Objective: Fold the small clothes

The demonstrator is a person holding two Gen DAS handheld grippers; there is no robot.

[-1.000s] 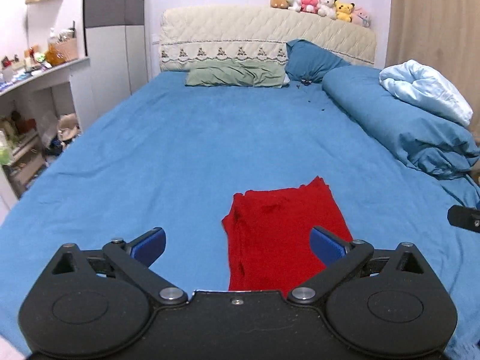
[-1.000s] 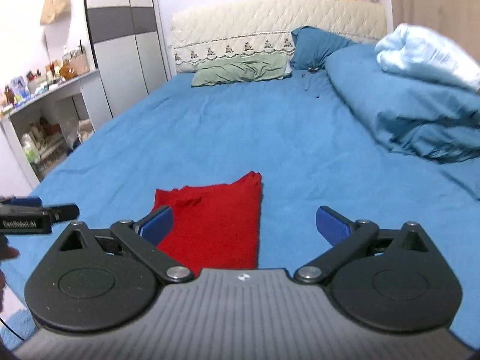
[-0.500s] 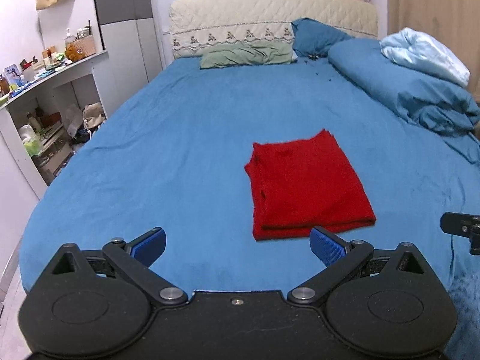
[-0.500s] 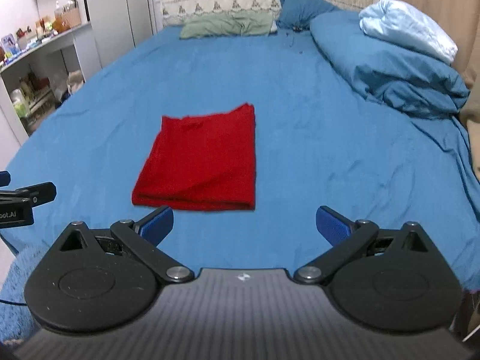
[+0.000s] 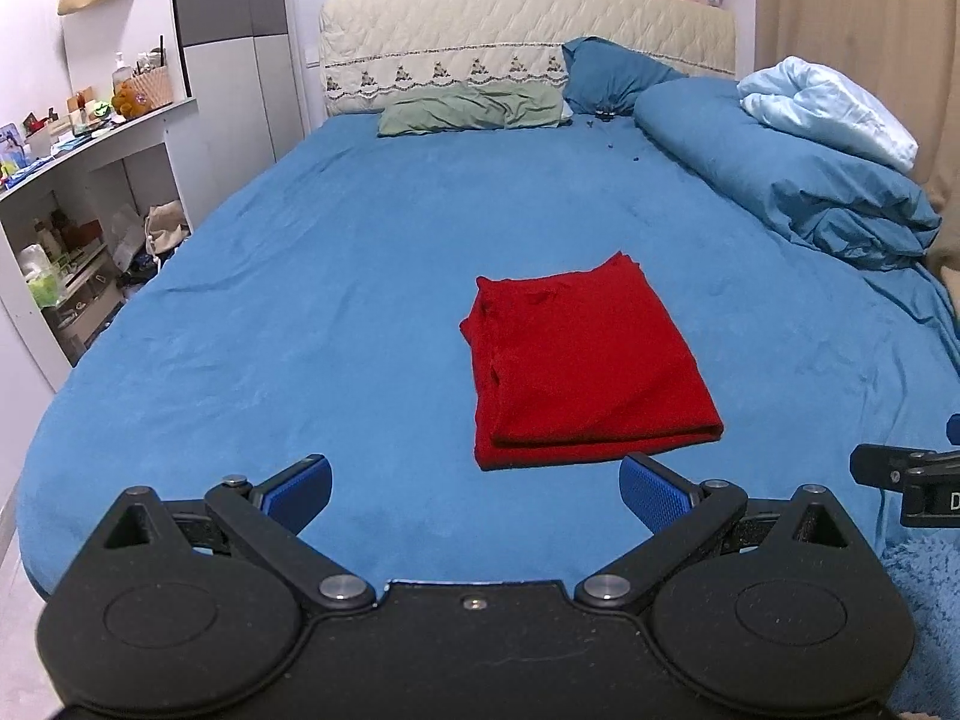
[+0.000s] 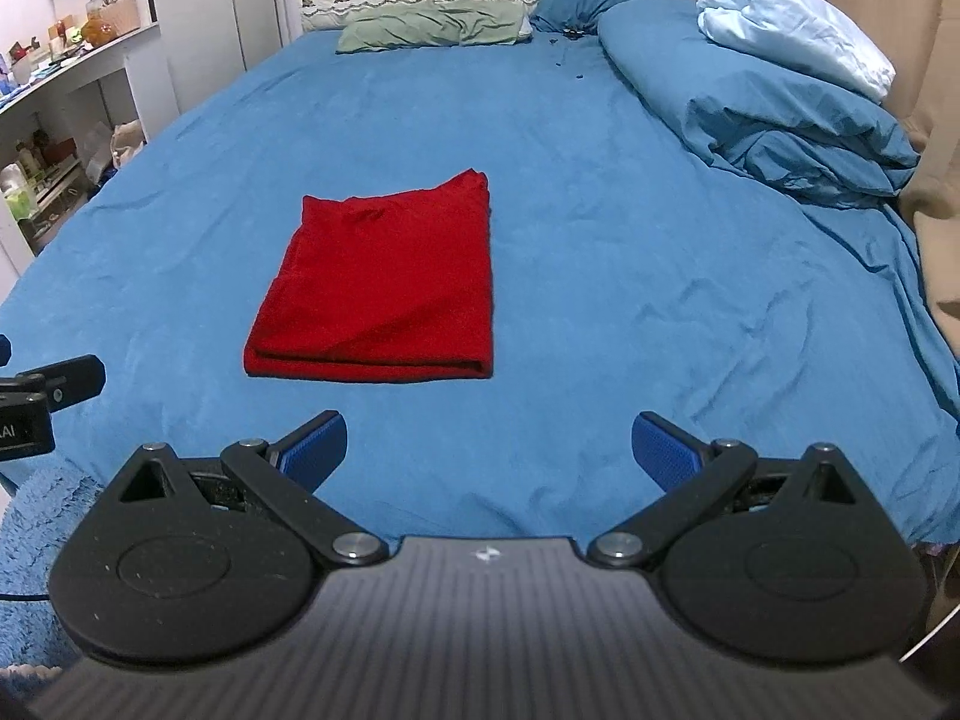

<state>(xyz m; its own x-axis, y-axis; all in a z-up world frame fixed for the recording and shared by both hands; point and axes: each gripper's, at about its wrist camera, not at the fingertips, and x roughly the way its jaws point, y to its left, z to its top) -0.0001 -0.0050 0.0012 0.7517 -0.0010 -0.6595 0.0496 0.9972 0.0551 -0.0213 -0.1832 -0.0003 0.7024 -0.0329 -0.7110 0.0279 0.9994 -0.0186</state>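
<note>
The red garment (image 5: 585, 363) lies folded into a compact rectangle on the blue bed (image 5: 336, 276), roughly mid-width and toward the foot end, with its doubled edge facing the cameras and its far corner slightly peaked. Judging from that neat shape, the fold looks essentially done, so the main risk from here is undoing it: if either gripper goes back in low and catches the near folded edge, the upper layer could drag or flip open, since the cloth is soft and only rests on a soft sheet that would give under any push. A second risk is at the uneven far end, where small puckers near the left corner suggest loose layers; tugging there to tidy it could pull the stack askew. The rolled blue duvet (image 6: 780, 102) with the pale blue blanket (image 6: 798, 30) on it sits well apart along the bed's right side and poses no obstacle. The left gripper (image 5: 474, 492) is spread wide, its blue pads (image 5: 654, 489) empty, hovering short of the garment's near edge and touching nothing. The right gripper (image 6: 489, 450) is likewise wide apart and empty, held clear of the garment, which lies ahead and to its left.
</note>
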